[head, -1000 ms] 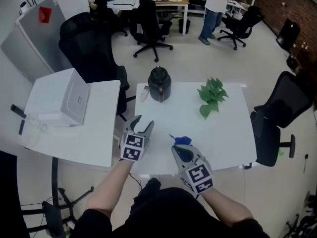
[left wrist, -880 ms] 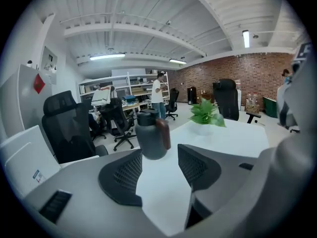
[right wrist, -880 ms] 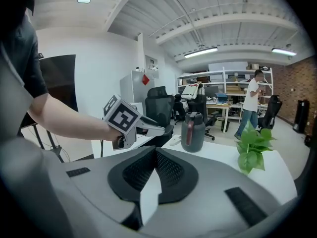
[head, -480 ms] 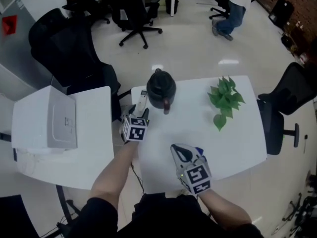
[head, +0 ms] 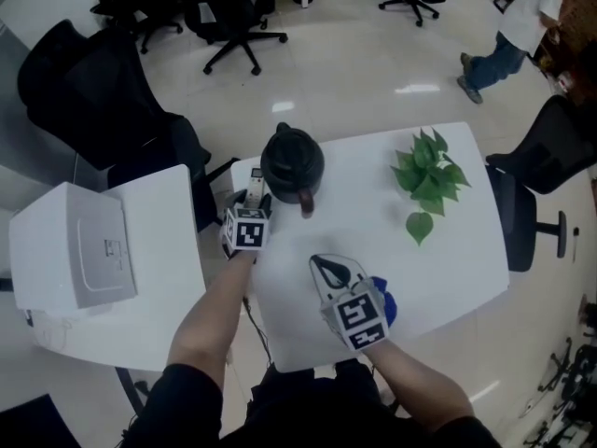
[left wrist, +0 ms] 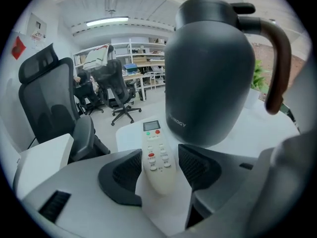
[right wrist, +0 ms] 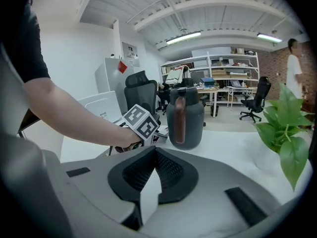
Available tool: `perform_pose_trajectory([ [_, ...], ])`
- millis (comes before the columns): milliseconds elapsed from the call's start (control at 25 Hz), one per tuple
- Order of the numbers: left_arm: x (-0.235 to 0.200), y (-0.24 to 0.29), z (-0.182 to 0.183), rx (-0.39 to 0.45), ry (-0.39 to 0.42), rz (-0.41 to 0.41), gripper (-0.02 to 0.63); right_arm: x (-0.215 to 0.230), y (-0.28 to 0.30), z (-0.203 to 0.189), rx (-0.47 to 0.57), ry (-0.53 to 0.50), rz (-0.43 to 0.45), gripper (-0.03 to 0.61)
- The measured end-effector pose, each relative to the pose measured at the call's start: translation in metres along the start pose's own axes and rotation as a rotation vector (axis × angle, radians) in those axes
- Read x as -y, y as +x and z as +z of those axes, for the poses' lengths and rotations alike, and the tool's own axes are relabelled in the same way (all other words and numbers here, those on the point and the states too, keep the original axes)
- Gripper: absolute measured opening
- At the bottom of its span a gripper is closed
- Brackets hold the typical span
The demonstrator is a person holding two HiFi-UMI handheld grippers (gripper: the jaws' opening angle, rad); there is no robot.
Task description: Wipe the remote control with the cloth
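Note:
The white remote control [left wrist: 157,157] lies flat on the white table [head: 373,236], just left of a black kettle [left wrist: 208,68]. My left gripper [left wrist: 157,171] straddles the remote's near end. Its jaws are opening and the pads stand either side of the remote without pressing it. In the head view the left gripper [head: 250,205] reaches the table's far left corner, where a bit of the remote [head: 253,180] shows. My right gripper [head: 326,269] hovers over the near table, shut with nothing visible between its tips [right wrist: 152,155]. The blue cloth [head: 382,304] peeks out beside its body.
The kettle [head: 292,163] stands right of the remote. A potted green plant [head: 427,177] sits at the table's far right. A white side table with a box [head: 89,250] adjoins on the left. Office chairs [head: 103,91] [head: 532,194] flank the tables. A person [head: 518,26] walks far behind.
My left gripper has moved forward from the near table edge to the remote beside the kettle. The right gripper stays near the front edge, still shut.

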State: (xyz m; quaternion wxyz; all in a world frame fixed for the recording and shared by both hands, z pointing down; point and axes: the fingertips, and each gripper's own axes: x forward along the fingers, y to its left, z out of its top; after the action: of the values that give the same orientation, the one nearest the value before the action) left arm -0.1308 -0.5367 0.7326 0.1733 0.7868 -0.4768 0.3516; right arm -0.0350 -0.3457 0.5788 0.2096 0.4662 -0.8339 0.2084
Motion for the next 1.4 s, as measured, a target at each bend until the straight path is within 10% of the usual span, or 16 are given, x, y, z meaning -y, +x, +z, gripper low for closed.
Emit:
perform_pose_trajectory([
  [840, 0.023, -0.078, -0.013, 0.101, -0.010, -0.031, 0.209, -0.011, 0.025, 0.011, -0.002, -0.055, 0.014, 0.008],
  [1400, 0.198, -0.297, -0.067, 0.227, 0.099, -0.091, 0.209, -0.027, -0.142, -0.059, 0.010, -0.149, 0.066, 0.009],
])
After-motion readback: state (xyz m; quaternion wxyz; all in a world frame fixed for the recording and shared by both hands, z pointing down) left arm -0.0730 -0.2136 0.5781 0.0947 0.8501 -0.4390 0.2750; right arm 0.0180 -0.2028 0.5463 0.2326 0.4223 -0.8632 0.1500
